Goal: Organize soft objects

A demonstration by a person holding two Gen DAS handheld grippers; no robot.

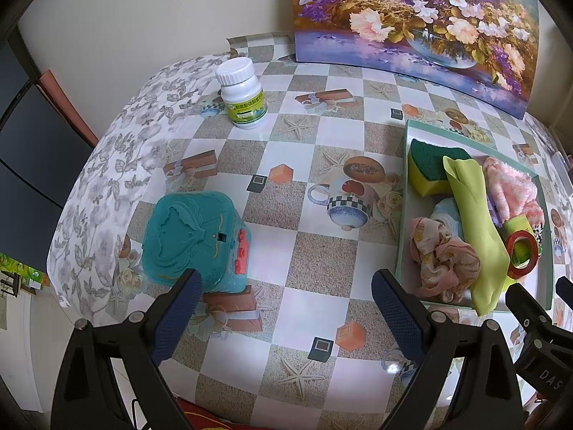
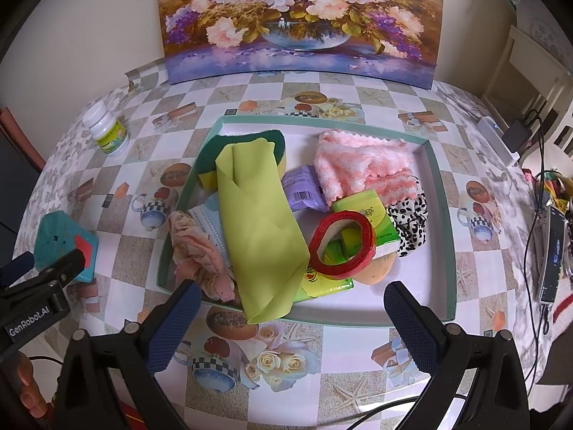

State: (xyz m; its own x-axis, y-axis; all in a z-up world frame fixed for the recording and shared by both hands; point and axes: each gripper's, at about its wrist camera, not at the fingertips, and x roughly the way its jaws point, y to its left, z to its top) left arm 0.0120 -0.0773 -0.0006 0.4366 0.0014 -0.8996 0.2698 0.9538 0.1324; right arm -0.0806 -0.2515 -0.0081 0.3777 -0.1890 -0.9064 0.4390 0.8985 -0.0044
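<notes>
Both tools, left tool (image 1: 283,308) and right tool (image 2: 290,319), are hovering wide apart and holding nothing above the bench (image 1: 304,251).
Soft items are lying piled inside the tray (image 2: 442,193): a green cloth (image 2: 258,229) is draping over a sponge (image 2: 207,165), beside a pink towel (image 2: 361,165).

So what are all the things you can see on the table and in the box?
box: 1, pale green rim, white inside, on the table
sponge: 1, yellow with green top, box's far left corner
cloth: 1, lime green, folded, overhangs the near rim
towel: 1, fluffy pink and white, far side of box
tape roll: 1, red, on green tissue packs
purple packet: 1, middle of box
scrunchie: 1, black and white spotted, beside tissue packs
pink fabric: 1, crumpled, near left corner
bottle: 1, white, left of box
teal toy: 1, on table, left
painting: 1, flowers, against wall
left gripper: open
right gripper: open
</notes>
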